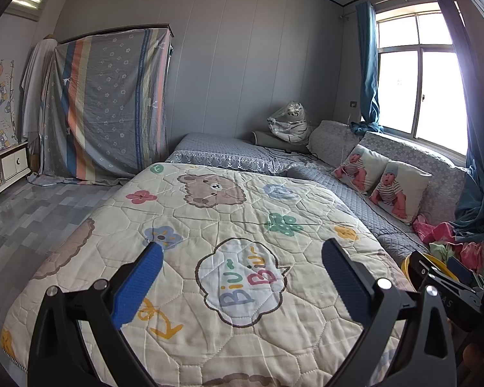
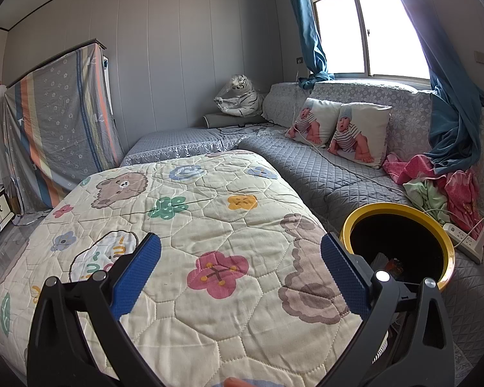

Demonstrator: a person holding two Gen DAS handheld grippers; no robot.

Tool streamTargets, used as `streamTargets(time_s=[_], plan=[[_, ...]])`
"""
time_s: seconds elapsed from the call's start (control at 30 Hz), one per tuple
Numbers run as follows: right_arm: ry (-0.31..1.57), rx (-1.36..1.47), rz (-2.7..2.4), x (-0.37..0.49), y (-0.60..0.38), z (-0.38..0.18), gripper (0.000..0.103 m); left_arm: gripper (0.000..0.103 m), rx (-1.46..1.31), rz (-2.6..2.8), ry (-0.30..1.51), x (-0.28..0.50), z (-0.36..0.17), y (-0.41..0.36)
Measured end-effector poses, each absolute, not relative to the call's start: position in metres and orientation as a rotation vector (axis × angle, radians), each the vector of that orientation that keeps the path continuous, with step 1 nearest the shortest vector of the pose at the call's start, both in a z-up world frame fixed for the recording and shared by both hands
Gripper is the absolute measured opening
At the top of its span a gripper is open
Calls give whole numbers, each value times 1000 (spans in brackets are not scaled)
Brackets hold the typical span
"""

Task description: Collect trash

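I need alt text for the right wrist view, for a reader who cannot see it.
The open right gripper hovers over a cartoon quilt, holding nothing. A yellow-rimmed bin stands at its right on a grey sofa cover, near two baby-print pillows, pink clothes and a power strip.

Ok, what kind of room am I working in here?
Likely a bedroom or living room at home: a quilt with cartoon bears spread over a bed, a grey sofa with cushions under a curtained window, and a yellow-rimmed bin beside the quilt.
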State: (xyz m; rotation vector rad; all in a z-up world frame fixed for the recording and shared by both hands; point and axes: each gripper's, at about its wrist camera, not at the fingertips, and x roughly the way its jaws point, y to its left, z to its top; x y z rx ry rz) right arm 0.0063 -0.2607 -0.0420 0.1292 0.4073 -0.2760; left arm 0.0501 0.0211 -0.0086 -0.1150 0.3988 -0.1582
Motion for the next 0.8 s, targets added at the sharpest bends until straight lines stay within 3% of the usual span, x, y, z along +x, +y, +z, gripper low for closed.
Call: streamTargets(time_s=[0.8], plan=[[409,129,-277,6,-261,-41,95,95,-127,-169,416,53,-12,17]])
